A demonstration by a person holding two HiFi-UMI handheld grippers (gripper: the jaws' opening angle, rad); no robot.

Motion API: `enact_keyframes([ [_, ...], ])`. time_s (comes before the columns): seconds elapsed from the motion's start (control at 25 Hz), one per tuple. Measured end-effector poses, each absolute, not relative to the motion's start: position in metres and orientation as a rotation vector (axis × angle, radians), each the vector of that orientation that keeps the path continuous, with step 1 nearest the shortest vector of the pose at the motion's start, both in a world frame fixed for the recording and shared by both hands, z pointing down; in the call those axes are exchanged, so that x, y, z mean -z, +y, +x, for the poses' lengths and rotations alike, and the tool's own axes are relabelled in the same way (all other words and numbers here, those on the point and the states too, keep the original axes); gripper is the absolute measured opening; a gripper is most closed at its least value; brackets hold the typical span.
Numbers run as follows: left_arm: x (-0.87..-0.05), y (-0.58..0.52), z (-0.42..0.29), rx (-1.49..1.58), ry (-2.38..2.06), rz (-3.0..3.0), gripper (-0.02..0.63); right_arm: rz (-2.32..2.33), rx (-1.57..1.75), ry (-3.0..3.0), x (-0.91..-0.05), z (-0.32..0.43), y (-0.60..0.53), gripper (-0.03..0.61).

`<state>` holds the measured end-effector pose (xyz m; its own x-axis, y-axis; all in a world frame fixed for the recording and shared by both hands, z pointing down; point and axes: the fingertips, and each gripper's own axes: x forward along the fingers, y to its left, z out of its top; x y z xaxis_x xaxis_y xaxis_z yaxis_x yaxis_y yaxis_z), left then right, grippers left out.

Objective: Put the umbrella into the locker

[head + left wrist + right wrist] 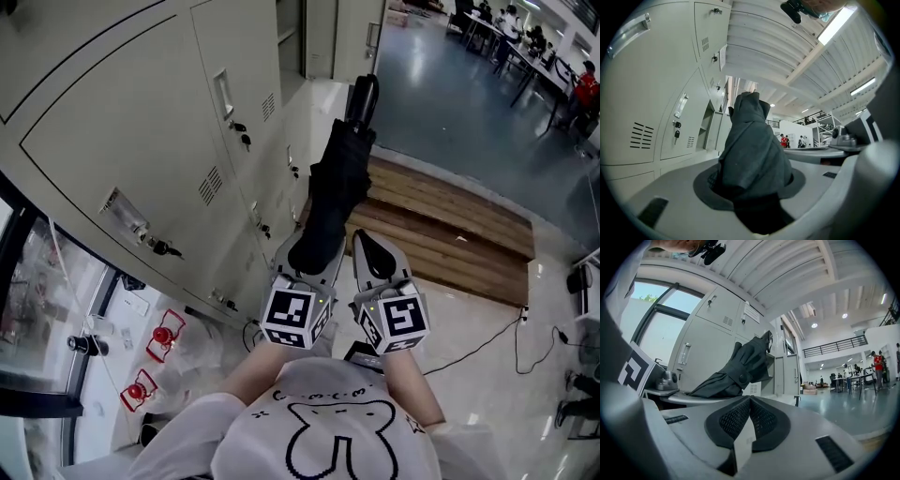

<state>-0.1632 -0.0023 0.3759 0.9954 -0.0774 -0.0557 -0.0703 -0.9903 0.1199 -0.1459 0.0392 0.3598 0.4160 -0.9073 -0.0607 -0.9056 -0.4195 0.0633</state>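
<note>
Gripping the folded umbrella [337, 178] with the left tool [311, 255], just beside the lockers [141, 141] and outside them; holding the right tool [365, 240] farther from the lockers, pinched shut, empty.

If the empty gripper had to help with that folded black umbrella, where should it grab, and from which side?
Probably the strapped canopy of the umbrella, just beyond the left gripper, which clamps its near end. The right gripper is alongside, so come in from the right. The bundle there is slim and wrapped tight, whereas the far handle curves.
</note>
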Motion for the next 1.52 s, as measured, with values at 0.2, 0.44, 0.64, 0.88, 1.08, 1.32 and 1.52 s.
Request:
enact_keyframes([
  [0.2,-0.379,-0.010,-0.126,0.077,-0.108,3.023,0.209,2.644,0.137,-1.680,-0.362,-0.108,0.032,0.025],
  [0.44,-0.385,-0.029,-0.069,0.070,-0.140,3.007,0.209,2.623,0.137,-1.699,-0.363,-0.050,0.012,0.025],
  [0.64,-0.389,-0.056,-0.017,0.045,-0.207,2.986,0.209,2.593,0.156,-1.740,-0.359,0.003,-0.014,0.025],
  [0.88,-0.390,-0.096,0.039,0.029,-0.292,2.973,0.209,2.568,0.131,-1.817,-0.359,0.066,-0.053,0.025],
  [1.08,-0.391,-0.128,0.073,0.009,-0.372,2.958,0.209,2.559,0.110,-1.861,-0.361,0.106,-0.078,0.025],
  [1.32,-0.396,-0.157,0.096,-0.037,-0.456,2.922,0.209,2.522,0.091,-1.899,-0.362,0.130,-0.102,0.025],
  [1.52,-0.397,-0.172,0.110,-0.062,-0.528,2.904,0.209,2.475,0.092,-1.960,-0.361,0.143,-0.118,0.025],
])
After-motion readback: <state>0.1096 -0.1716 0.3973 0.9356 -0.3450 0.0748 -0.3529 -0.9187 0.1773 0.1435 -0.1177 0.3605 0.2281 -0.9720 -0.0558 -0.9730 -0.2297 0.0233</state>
